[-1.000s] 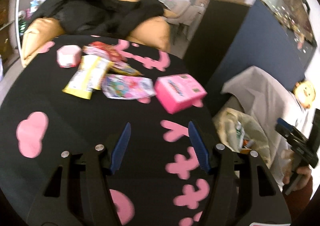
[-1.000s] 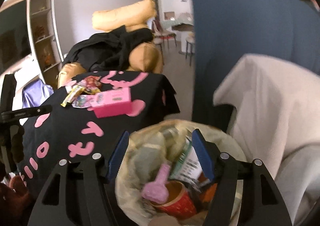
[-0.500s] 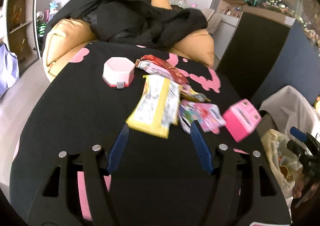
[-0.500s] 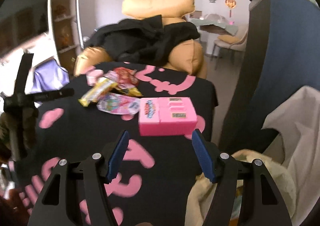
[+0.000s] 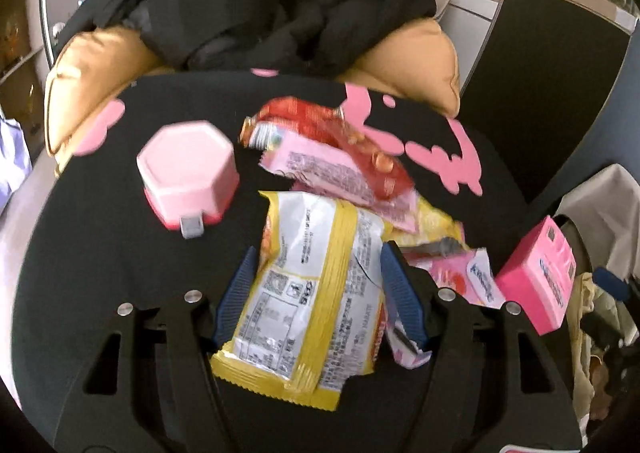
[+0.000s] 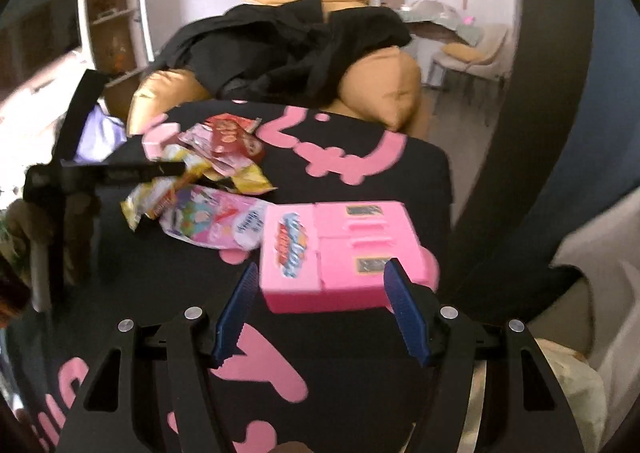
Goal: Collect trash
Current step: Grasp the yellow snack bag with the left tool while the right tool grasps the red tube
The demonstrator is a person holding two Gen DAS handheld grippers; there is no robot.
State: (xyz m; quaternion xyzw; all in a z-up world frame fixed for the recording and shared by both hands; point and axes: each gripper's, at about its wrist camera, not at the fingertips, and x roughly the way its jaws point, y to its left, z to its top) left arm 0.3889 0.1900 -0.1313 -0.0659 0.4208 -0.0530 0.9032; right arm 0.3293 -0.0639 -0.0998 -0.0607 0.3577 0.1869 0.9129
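A pile of snack wrappers lies on the black table with pink shapes [image 5: 100, 253]. My left gripper [image 5: 316, 285] is open, its fingers on either side of a yellow and white wrapper [image 5: 312, 293]. Behind it lie a red wrapper [image 5: 336, 133] and a pink wrapper [image 5: 320, 169]. A pink printed wrapper [image 5: 476, 277] lies to the right. My right gripper [image 6: 320, 301] is open, its fingers astride the near end of a pink toy box [image 6: 340, 249]. The wrapper pile [image 6: 208, 181] and the left gripper [image 6: 120, 173] show at the left of that view.
A pink hexagonal box [image 5: 188, 169] stands left of the wrappers. The pink toy box [image 5: 540, 277] sits at the table's right edge. A trash bag [image 5: 592, 325] hangs off the right side, also low right in the right wrist view [image 6: 560, 393]. An orange sofa with black clothes [image 5: 256, 5] is behind.
My left gripper has moved forward over the table until its open fingers flank the yellow wrapper. My right gripper has swung from the trash bag to the pink toy box.
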